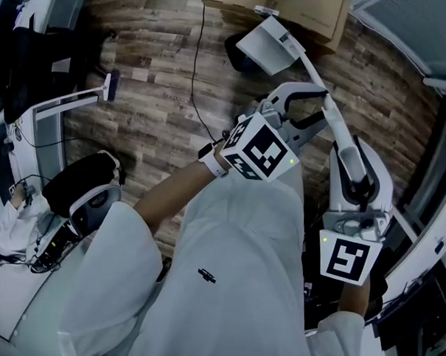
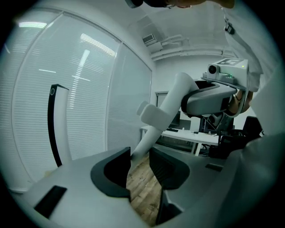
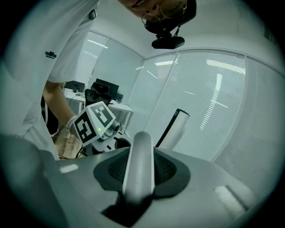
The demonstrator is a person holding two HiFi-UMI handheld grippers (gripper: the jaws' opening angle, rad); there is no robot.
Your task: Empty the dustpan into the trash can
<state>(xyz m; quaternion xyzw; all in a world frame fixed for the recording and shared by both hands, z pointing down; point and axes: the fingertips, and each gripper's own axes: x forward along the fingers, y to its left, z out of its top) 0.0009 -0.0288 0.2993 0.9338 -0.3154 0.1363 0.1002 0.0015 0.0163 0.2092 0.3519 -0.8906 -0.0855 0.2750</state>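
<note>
Dustpan [image 1: 265, 46] in the head view is held out over the wooden floor [image 1: 161, 75]. Its pan is at the far end of a long white handle [image 1: 336, 127] that slants back toward the person. The right gripper [image 1: 354, 172] has the near end of that handle. The left gripper [image 1: 303, 107] sits further up the handle, with a finger on either side of it. A dark rounded thing [image 1: 239, 55] lies just behind the pan, but I cannot tell what it is.

In the left gripper view, the left gripper [image 2: 140, 167] has its jaws apart, and bare floor shows in the gap. The handle [image 2: 162, 120] rises from just past the tips toward the right gripper [image 2: 196, 98]. Neither pad presses on it.

In the right gripper view, the right gripper [image 3: 139, 171] is clamped on the handle [image 3: 140, 151], one dark pad tight against each side. The rod runs straight out from between them. The left gripper's marker cube [image 3: 92, 124] is off to the left.
</note>
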